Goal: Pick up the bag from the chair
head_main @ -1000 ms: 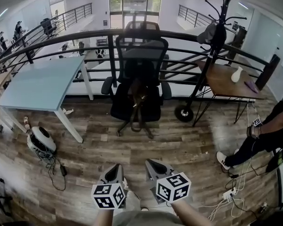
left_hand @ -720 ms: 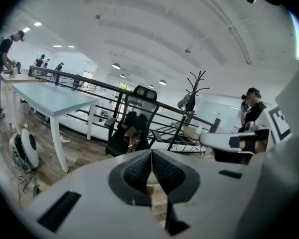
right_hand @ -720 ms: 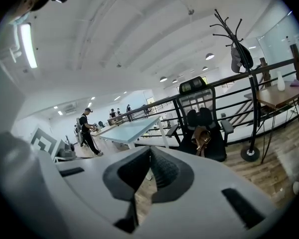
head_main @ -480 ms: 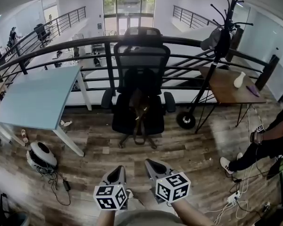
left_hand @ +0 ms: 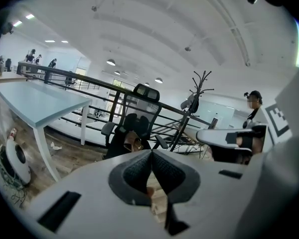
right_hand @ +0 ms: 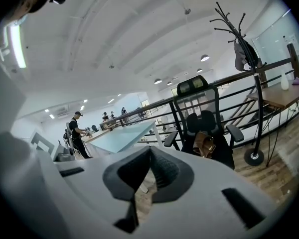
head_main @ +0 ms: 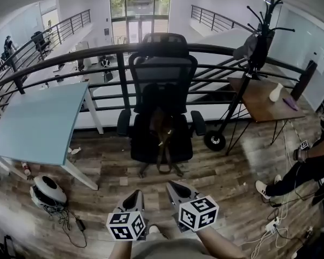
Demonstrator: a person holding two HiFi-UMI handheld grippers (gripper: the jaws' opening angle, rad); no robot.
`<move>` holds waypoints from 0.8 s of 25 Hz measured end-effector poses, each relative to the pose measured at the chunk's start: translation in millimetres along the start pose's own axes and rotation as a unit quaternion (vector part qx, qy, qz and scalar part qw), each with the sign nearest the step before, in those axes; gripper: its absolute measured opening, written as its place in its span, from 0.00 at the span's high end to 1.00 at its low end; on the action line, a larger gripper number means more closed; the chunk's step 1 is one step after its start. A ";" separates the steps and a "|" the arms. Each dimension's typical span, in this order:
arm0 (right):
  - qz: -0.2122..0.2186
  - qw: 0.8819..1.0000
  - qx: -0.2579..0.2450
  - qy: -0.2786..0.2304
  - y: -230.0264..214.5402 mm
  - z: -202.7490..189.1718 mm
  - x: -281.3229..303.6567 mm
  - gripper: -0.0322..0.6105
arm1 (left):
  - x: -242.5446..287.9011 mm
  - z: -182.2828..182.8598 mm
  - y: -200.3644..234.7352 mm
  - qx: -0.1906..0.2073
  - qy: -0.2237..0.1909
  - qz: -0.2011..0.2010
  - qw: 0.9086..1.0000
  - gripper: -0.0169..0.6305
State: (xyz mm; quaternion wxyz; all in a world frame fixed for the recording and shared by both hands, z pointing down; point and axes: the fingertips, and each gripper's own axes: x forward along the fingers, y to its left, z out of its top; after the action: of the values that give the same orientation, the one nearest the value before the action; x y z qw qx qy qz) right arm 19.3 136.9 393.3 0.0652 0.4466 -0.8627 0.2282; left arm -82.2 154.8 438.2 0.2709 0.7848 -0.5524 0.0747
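Note:
A brown bag [head_main: 161, 127] rests on the seat of a black office chair [head_main: 162, 74], its straps hanging off the front edge. The same bag [left_hand: 134, 142] shows in the left gripper view and, as the bag [right_hand: 205, 144], in the right gripper view, well ahead of both grippers. My left gripper [head_main: 134, 198] and right gripper [head_main: 176, 189] are held low and side by side, about a metre short of the chair. Each has its jaws shut with nothing between them, as seen at the left gripper [left_hand: 150, 153] and the right gripper [right_hand: 149, 150].
A light blue table [head_main: 38, 123] stands left of the chair, a black railing [head_main: 97, 50] behind it. A coat rack [head_main: 258, 42] and wooden side table [head_main: 262, 99] are on the right, with a person [head_main: 308, 163] beyond. A white round device [head_main: 46, 190] with cables lies on the floor.
The chair and bag have come closer and sit more central in the head view. Both grippers keep the same place and stay shut.

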 end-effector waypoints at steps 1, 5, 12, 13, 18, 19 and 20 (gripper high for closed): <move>-0.001 1.000 0.000 0.000 0.3 1.1 6.8 0.95 | 3.4 3.3 5.2 0.000 0.000 -0.001 1.000 0.97; -0.004 1.000 0.001 -0.003 0.1 5.9 28.6 0.95 | 14.9 10.2 20.5 0.000 0.003 -0.006 1.000 0.97; -0.016 1.000 0.005 -0.003 -10.5 11.0 50.0 0.95 | 34.5 13.7 36.9 -0.003 0.018 -0.015 1.000 0.97; -0.018 1.000 0.007 -0.001 -14.0 10.0 52.3 0.95 | 38.3 13.4 38.1 -0.004 0.021 -0.015 1.000 0.97; -0.022 1.000 0.016 0.011 -34.1 5.7 71.8 0.95 | 61.7 16.8 44.7 -0.007 0.029 -0.017 0.999 0.97; -0.021 1.000 0.015 0.014 -38.1 5.0 77.3 0.95 | 67.1 17.3 46.7 -0.008 0.029 -0.015 0.999 0.97; -0.018 1.000 0.015 0.016 -42.1 5.0 83.3 0.95 | 72.8 17.9 49.1 -0.009 0.029 -0.013 0.999 0.97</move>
State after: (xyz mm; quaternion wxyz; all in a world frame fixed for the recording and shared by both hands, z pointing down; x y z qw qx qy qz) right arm 4.1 52.0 429.4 0.0764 0.4594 -0.8499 0.2465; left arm -102.5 73.6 470.2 0.2951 0.7867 -0.5349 0.0889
